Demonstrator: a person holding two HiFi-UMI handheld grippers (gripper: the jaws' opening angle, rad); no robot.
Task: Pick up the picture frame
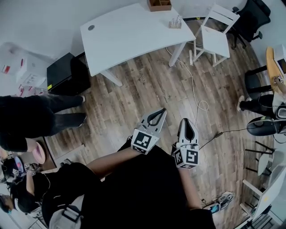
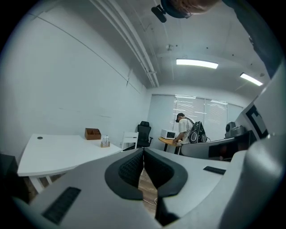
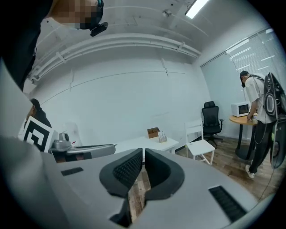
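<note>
Hanging low at the bottom centre of the head view, the grey two-jaw left gripper (image 1: 157, 115) and the matching grey right gripper (image 1: 187, 124) are pointing forward side by side over the brown wood-plank floor (image 1: 147, 89). In their own views each pair of jaws is meeting at the tips, left gripper (image 2: 143, 151) and right gripper (image 3: 143, 152) alike, with only floor showing through the gap behind the pads and nothing held. Beyond them a thin white cable (image 1: 193, 85) is trailing across the planks toward the upper centre of the frame. Farther off, a white curved-edge desk (image 1: 129, 31) is standing well apart from both grippers, carrying a small brown wooden box (image 1: 159, 4) and a small pale rack of upright items (image 1: 175, 22); a white wooden chair (image 1: 214, 38) is sitting just to its right. The picture frame is not showing up in any view, so its place and long axis cannot be told. Both grippers are aiming roughly at the desk's right end, the right gripper lining up with the box most directly and the left gripper sitting slightly nearer the desk, so any reach that way looks likely to need a walk forward first.
</note>
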